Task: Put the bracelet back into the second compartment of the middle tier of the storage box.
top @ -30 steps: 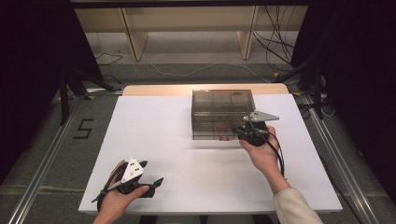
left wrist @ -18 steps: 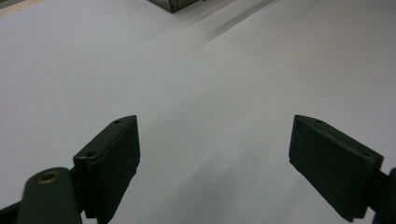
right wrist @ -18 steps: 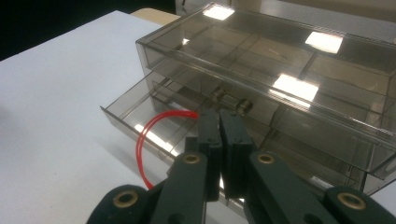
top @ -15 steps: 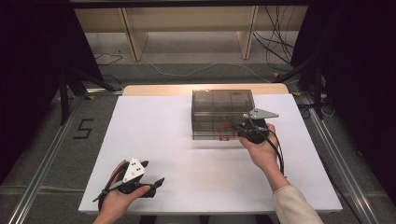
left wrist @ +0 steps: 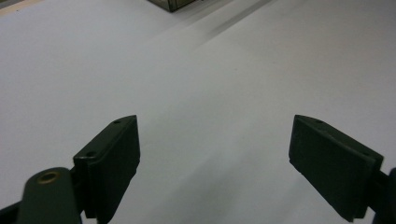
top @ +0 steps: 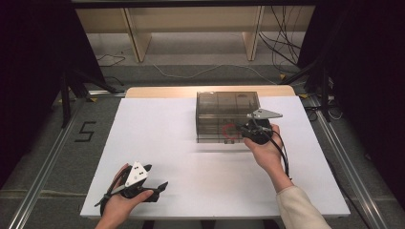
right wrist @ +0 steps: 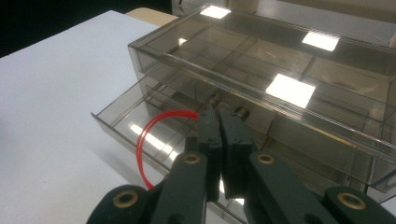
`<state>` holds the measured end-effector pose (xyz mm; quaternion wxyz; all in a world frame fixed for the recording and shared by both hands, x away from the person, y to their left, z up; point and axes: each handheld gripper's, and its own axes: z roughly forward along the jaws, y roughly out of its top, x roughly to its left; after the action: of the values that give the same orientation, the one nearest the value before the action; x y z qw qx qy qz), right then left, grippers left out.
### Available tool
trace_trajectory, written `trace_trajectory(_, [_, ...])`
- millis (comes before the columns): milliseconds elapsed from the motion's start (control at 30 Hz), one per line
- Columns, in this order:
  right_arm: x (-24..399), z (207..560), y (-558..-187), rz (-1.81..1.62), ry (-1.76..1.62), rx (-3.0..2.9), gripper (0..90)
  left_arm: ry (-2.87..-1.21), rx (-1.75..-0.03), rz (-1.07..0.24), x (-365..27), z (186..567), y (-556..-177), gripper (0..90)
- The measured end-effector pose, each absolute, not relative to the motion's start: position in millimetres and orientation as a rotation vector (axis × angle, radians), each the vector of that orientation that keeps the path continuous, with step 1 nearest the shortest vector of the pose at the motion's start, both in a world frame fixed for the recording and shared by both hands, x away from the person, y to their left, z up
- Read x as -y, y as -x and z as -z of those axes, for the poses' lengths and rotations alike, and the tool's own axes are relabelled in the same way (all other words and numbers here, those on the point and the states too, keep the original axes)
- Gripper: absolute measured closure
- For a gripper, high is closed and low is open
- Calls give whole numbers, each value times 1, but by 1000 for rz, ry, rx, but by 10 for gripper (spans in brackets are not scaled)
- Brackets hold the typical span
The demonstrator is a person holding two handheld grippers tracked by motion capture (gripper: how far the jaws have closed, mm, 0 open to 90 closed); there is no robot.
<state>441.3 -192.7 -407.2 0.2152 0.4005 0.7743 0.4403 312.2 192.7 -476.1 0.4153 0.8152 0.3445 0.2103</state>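
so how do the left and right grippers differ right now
The left gripper has its jaws spread wide with nothing between them, while the right gripper has its jaws closed, pinching a thin red loop. The left gripper sits low at the near edge of the white table, far from the smoky drawer box; the right gripper is at the box's partly open lower drawer. Both are black and hand-held.

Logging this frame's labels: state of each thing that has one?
Smoky drawer box: upright on the table.
Lower drawer: pulled partly out.
Upper drawer: pushed in.
Red band: looped over the open drawer, one end at the right gripper's jaws.
Right gripper: jaws shut.
Left gripper: jaws wide open, nothing between them.
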Motion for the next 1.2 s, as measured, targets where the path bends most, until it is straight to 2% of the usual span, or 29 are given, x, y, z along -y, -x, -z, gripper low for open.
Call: trace_trajectory(1200, [188,412,-455,-1189,-1125,-2135,884,-2049,-863,-528,-193,476,-313,163])
